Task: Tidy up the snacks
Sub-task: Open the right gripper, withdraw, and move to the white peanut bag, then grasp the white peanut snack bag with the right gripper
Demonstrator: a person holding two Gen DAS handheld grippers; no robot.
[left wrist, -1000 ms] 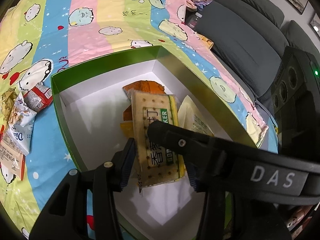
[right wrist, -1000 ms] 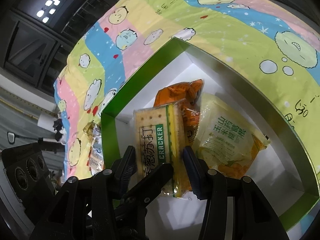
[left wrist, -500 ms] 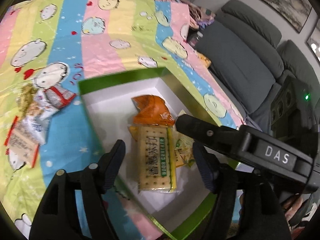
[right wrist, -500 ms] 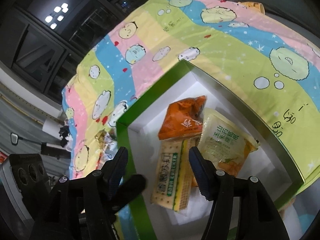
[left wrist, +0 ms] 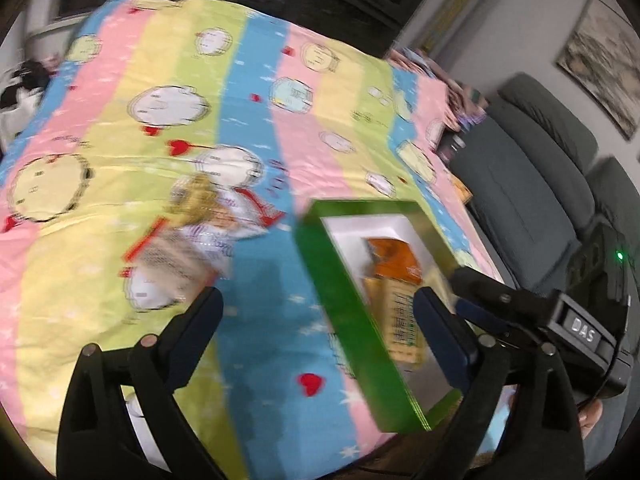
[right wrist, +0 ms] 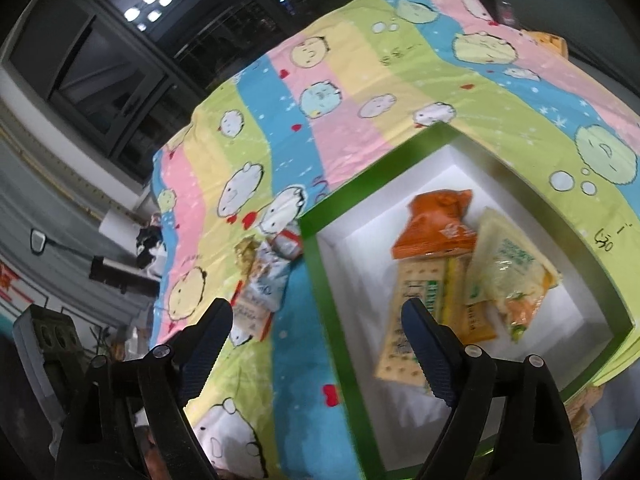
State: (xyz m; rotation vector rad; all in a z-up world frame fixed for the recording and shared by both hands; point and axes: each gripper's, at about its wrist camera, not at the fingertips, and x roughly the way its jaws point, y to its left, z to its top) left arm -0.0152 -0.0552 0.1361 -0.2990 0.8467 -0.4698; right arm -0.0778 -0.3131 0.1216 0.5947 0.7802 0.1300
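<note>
Striped cartoon bedding carries the green box. Your left gripper and right gripper have just spread their fingers, empty; the cracker pack now lies inside. Next, the loose snacks beside it.
</note>
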